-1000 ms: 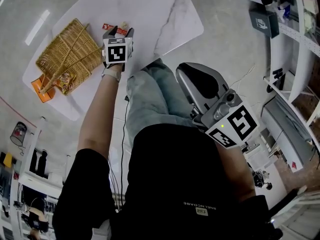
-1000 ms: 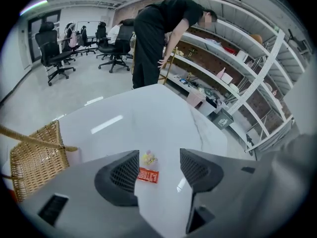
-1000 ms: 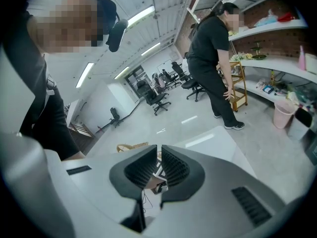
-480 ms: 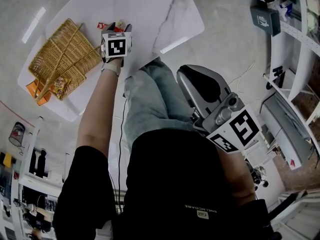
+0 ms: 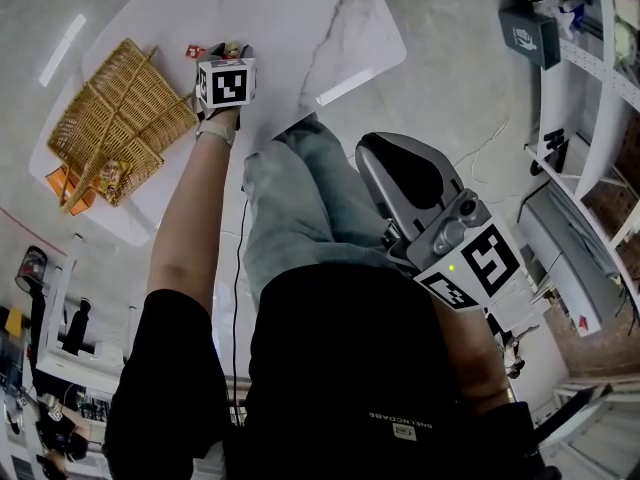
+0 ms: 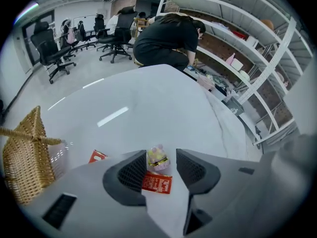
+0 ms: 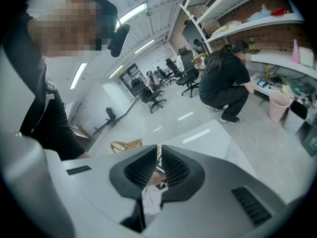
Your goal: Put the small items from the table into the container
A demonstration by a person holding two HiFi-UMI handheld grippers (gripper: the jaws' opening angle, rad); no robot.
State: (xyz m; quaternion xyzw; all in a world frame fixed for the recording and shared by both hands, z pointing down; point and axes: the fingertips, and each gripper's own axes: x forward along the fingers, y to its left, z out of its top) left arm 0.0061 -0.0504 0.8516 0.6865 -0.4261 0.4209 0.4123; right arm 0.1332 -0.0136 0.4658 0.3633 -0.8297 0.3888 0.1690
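Carefully now. The white surface point(image 5: 330, 28) is smooth, so anything you nudge could skate across it. The wicker basket point(image 5: 120, 118) sits at its left end as you look down, near your left gripper point(image 6: 161, 155). A wide swing on the way over could catch the basket's rim or handle and shove it toward the edge.

That left gripper points steeply down over the middle of the surface, its jaws closing but not yet pressing on anything. Two things lie between them: a flat red packet point(image 6: 157, 183) nearer you and, just beyond it, touching or nearly so, a small pastel toy point(image 6: 157, 158). Close here and you may pinch both, or clip only the packet's edge and flick the toy away. The rounded toy looks likely to squirt out of an off-centre grip.

A second red packet point(image 6: 97, 156) waits beside the basket. Your right gripper point(image 7: 159, 165) is held off the surface, closed to a slit on nothing, so it can't steady anything.
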